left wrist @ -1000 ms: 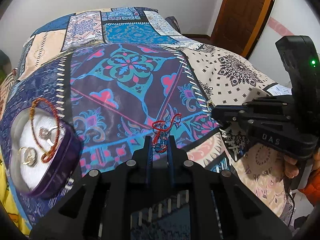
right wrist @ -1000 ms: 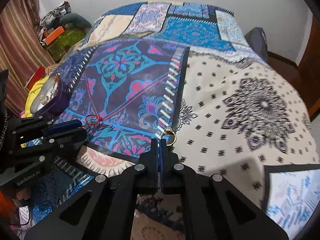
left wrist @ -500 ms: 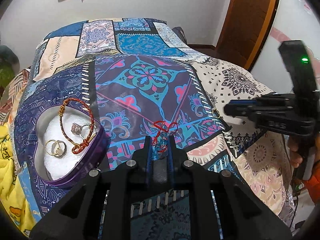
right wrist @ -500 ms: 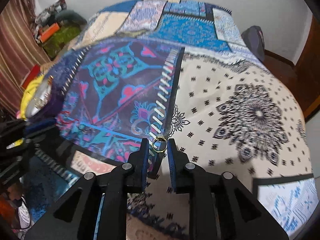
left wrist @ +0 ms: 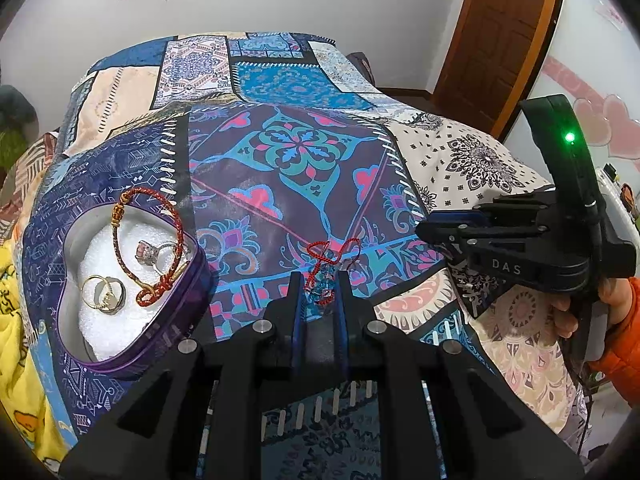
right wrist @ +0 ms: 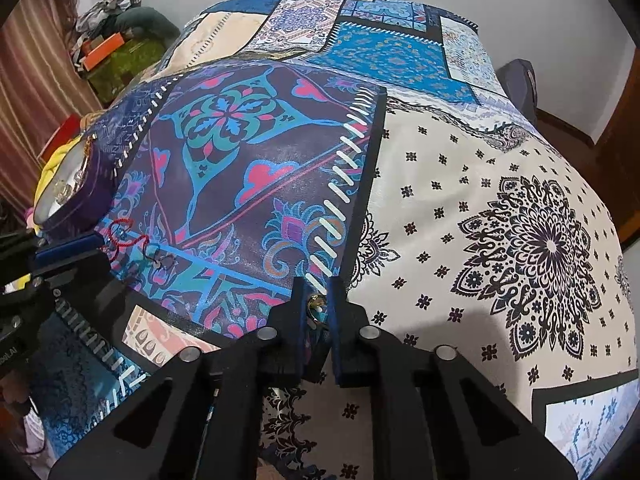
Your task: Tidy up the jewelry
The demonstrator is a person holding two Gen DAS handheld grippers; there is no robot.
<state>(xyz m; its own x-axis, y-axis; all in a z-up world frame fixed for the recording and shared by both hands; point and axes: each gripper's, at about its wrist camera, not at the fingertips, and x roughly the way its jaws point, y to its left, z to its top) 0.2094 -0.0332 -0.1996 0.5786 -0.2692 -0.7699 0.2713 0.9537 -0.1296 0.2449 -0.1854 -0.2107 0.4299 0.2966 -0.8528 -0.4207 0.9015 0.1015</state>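
A purple heart-shaped tin [left wrist: 192, 292] lined with white foam lies on the patterned bedspread at the left; it holds a red-gold cord bracelet [left wrist: 160, 240], a stone ring [left wrist: 150, 250] and a gold ring [left wrist: 104, 294]. My left gripper [left wrist: 318, 280] is open, its jaws on either side of a red string bracelet with blue beads [left wrist: 326, 268] that lies on the bed. My right gripper [right wrist: 316, 292] is open around a small gold ring [right wrist: 316, 306] on the bedspread. The tin [right wrist: 88, 192] and the red string bracelet [right wrist: 124, 236] also show at the left of the right wrist view.
The bed [left wrist: 296, 152] fills both views under a patchwork cover. A brown door [left wrist: 500, 40] stands behind at the right. Clutter and boxes [right wrist: 108, 48] sit beside the bed at the far left. A yellow blanket [left wrist: 16, 340] lies by the tin.
My right gripper has opened and come down so that the gold ring lies between its jaws. My left gripper has drawn back a little, and the tin now shows more fully.
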